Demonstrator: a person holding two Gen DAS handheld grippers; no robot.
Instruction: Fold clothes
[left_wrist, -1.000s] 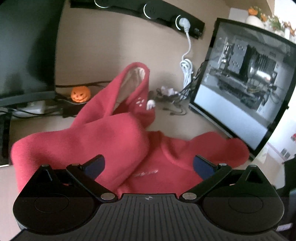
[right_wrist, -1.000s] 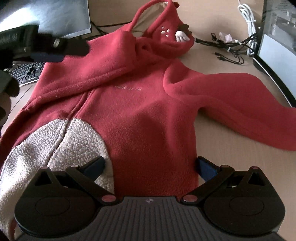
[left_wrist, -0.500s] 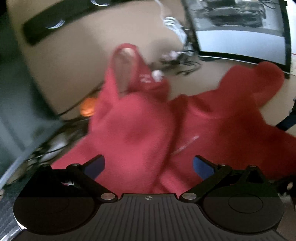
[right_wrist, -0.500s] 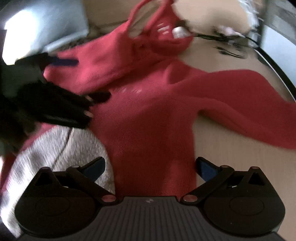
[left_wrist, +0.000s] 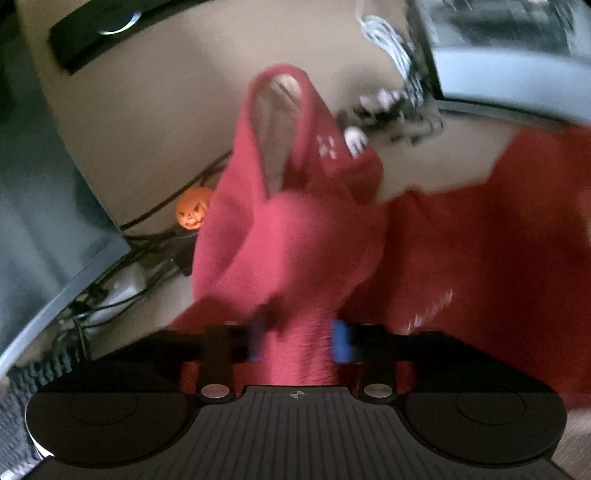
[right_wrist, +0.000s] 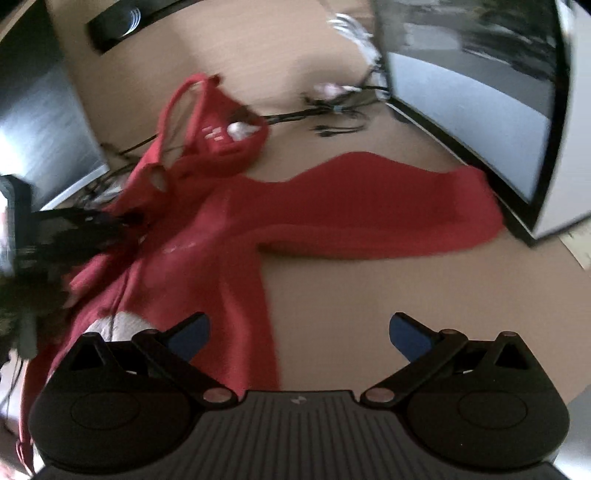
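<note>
A red fleece hooded suit (right_wrist: 221, 229) with a cream belly patch (right_wrist: 122, 325) lies face up on the desk, hood (right_wrist: 218, 125) at the far end, one sleeve (right_wrist: 388, 210) stretched to the right. My left gripper (left_wrist: 299, 341) is shut on a bunched fold of the suit's left sleeve (left_wrist: 280, 251) and holds it raised; it shows blurred at the left of the right wrist view (right_wrist: 74, 225). My right gripper (right_wrist: 299, 332) is open and empty above the suit's right side edge and bare desk.
A curved monitor (right_wrist: 480, 92) stands at the right, close to the sleeve's cuff. Cables (right_wrist: 332, 110) lie behind the hood. A dark screen (left_wrist: 37, 184) and an orange pumpkin toy (left_wrist: 192, 214) are at the left. A black bar (right_wrist: 122, 22) lies at the back.
My left gripper has closed on the left sleeve and lifted it. My right gripper has swung to the right, toward the desk beside the suit, still open.
</note>
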